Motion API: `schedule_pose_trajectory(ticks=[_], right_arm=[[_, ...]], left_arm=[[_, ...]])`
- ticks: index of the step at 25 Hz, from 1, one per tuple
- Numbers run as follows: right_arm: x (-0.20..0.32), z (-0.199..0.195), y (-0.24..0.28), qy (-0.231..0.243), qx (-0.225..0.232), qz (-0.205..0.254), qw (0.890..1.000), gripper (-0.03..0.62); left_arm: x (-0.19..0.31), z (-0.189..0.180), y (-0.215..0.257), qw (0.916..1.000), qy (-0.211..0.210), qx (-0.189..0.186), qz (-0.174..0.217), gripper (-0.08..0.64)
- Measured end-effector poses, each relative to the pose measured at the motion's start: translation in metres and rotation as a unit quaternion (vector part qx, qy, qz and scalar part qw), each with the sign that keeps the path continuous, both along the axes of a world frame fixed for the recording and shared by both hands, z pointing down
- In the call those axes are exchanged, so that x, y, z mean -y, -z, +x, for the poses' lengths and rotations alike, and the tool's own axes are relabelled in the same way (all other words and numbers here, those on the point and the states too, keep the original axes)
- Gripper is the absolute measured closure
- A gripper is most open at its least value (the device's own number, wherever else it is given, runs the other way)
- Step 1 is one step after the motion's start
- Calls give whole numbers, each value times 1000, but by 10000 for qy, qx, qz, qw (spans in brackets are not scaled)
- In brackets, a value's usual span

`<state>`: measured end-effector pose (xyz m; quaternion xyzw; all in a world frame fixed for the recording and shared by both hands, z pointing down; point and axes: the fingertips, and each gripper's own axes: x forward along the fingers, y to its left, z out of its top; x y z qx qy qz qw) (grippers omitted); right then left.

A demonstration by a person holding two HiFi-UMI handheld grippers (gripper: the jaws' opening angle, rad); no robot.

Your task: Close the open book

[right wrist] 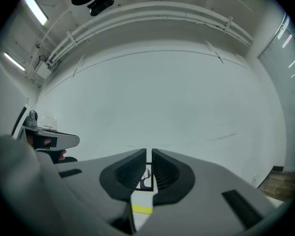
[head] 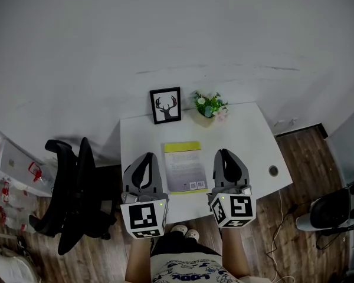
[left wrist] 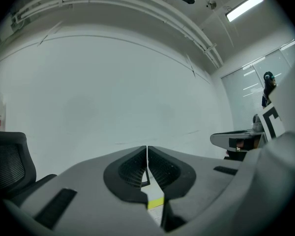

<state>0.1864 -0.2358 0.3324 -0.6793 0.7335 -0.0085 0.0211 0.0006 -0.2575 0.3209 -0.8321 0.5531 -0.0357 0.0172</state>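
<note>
White worktop (head: 138, 135): small and set against a pale wall; it carries everything I am working with.
Book (head: 184, 167): flat on the worktop between my two tools and touching neither. It looks shut, grey cover up, with a yellow band along its far edge and a barcode at its near corner.
Left tool (head: 146, 156): just left of the book, pointing level toward the wall. In the left gripper view (left wrist: 147, 154) my jaws meet at the tips with nothing between them.
Right tool (head: 225, 152): just right of the book, also level. In the right gripper view (right wrist: 148, 156) my jaws stand all but together, a thin slit left, and hold nothing.
Framed deer picture (head: 166, 105): upright at the worktop's back edge, beyond the book.
Potted flowers (head: 210, 105): just right of the picture.
Black office chair (head: 76, 193): on the floor left of the worktop.
</note>
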Motion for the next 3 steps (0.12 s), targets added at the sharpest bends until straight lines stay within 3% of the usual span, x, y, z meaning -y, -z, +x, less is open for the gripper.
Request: schedule_pose_trajectory(ticks=[3], right_arm=[[1,-1,0,23,0,-4,10000,540]], left_arm=[[1,-1,1,10000,26,-12,3,532]])
